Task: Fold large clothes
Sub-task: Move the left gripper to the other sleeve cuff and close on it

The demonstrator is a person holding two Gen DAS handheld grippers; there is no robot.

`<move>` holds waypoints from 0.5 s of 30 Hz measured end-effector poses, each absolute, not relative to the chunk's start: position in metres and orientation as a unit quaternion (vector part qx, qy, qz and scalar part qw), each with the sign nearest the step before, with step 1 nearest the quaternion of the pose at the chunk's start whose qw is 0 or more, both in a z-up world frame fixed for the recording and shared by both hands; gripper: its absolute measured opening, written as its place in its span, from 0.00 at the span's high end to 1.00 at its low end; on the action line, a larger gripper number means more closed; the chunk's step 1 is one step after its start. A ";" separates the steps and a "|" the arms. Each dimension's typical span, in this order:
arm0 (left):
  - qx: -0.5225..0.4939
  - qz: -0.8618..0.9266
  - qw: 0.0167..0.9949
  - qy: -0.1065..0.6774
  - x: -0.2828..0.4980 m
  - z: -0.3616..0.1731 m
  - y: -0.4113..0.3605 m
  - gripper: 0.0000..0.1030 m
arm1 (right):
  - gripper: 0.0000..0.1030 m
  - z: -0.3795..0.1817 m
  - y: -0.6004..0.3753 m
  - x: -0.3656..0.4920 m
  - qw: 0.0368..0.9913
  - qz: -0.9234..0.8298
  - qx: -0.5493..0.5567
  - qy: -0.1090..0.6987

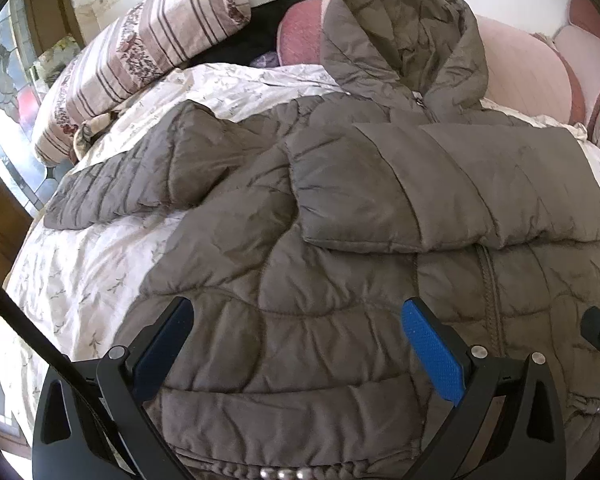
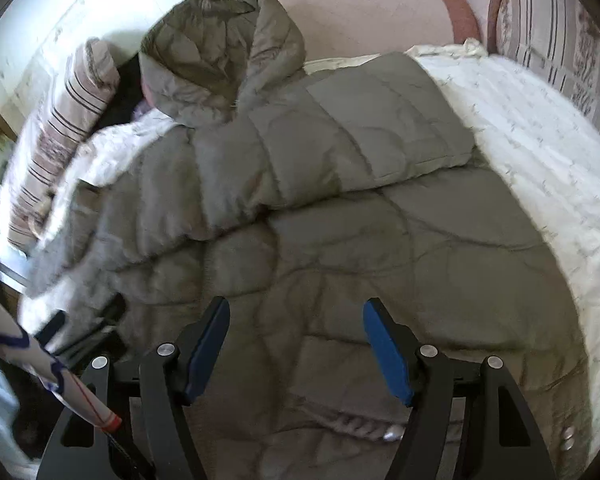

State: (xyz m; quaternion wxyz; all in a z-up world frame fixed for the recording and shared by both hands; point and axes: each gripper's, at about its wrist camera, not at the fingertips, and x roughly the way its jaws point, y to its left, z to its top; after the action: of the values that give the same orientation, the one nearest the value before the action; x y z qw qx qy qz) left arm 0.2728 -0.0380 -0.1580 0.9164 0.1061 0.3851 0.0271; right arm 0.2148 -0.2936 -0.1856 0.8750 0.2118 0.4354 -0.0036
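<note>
Both grippers, left gripper [image 1: 296, 344] and right gripper [image 2: 296, 344], hung released over the soft, bulky puffer jacket [image 1: 340, 208], whose spread sleeve [image 1: 140, 176] at ten o'clock looked best to pinch.

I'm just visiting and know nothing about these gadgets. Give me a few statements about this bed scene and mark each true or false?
1. A grey-brown puffy jacket lies spread on the bed. True.
2. One sleeve is folded across the jacket's chest. True.
3. The other sleeve is folded in too. False: it lies stretched out to the side on the bedspread.
4. The right gripper is clamping the jacket. False: its jaws stand open above the fabric, holding nothing.
5. The left gripper is open and empty. True.
6. The hood is tucked under the jacket. False: it lies in plain sight at the jacket's top end.
</note>
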 end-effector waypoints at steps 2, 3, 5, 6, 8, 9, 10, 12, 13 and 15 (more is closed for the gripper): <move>0.102 0.020 0.909 0.404 0.278 -0.164 -0.039 0.00 | 0.28 -0.192 -0.296 0.218 0.871 -0.007 0.208 0.445; 0.098 0.019 0.905 0.413 0.280 -0.167 -0.037 0.00 | 0.28 -0.196 -0.298 0.220 0.865 -0.002 0.213 0.455; 0.086 0.018 0.897 0.433 0.286 -0.174 -0.033 0.00 | 0.28 -0.207 -0.302 0.224 0.852 0.002 0.225 0.474; 0.085 0.019 0.895 0.438 0.287 -0.176 -0.032 0.00 | 0.28 -0.210 -0.302 0.225 0.849 0.002 0.224 0.478; 0.090 0.019 0.893 0.441 0.287 -0.178 -0.033 0.00 | 0.28 -0.214 -0.299 0.225 0.848 0.003 0.213 0.485; 0.093 0.018 0.893 0.439 0.286 -0.178 -0.033 0.00 | 0.28 -0.213 -0.299 0.225 0.849 0.001 0.211 0.484; 0.096 0.014 0.894 0.437 0.285 -0.176 -0.034 0.00 | 0.28 -0.212 -0.299 0.225 0.852 -0.001 0.211 0.479; 0.090 0.001 0.900 0.426 0.282 -0.167 -0.032 0.00 | 0.28 -0.209 -0.300 0.223 0.862 -0.005 0.209 0.462; 0.086 -0.003 0.905 0.416 0.281 -0.161 -0.029 0.00 | 0.28 -0.209 -0.300 0.223 0.863 -0.009 0.205 0.461; 0.080 -0.002 0.914 0.397 0.283 -0.148 -0.021 0.00 | 0.27 -0.209 -0.300 0.223 0.866 -0.006 0.197 0.460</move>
State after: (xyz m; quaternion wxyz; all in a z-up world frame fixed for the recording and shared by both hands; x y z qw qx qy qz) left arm 0.2834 -0.0207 -0.1478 0.9142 0.0798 0.3973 -0.0016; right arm 0.2234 -0.3001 -0.2092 0.8655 0.1973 0.4604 -0.0063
